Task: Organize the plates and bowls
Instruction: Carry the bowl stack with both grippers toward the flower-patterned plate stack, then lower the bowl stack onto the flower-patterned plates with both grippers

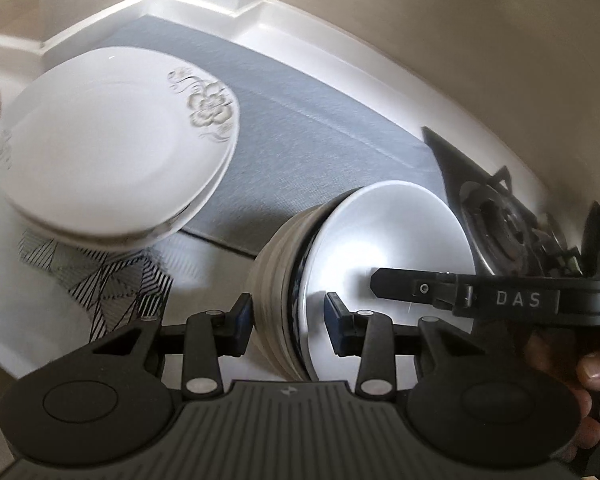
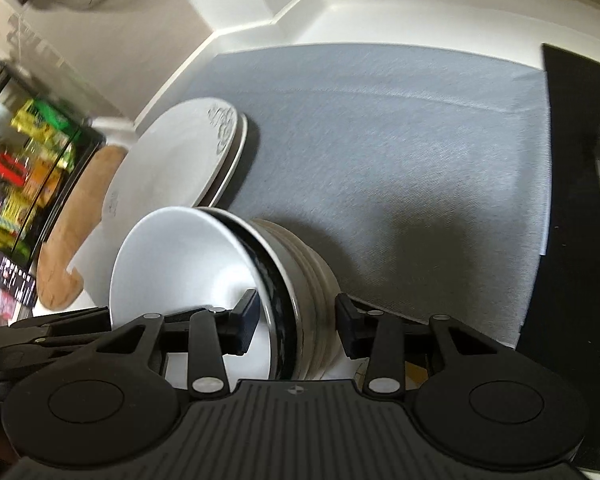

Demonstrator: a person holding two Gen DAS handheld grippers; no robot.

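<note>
Both grippers, left (image 1: 288, 326) and right (image 2: 296, 328), straddle the bowl stack's (image 1: 284, 280) rim, jaws spread; two plates (image 1: 116, 160) far left.

Left gripper (image 1: 288, 322) fingers (image 1: 242, 322) straddling the rim of stacked bowls (image 1: 364, 240), right gripper (image 1: 380, 280) reaching over them, flowered plates (image 1: 112, 160) beside, grey mat (image 1: 312, 136) on white counter (image 1: 380, 60), stove burner (image 1: 508, 220) at right.

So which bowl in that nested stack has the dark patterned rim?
The second bowl, tucked just under the plain white top bowl. Its rim is black-patterned; the ribbed bowls beneath are cream.
</note>
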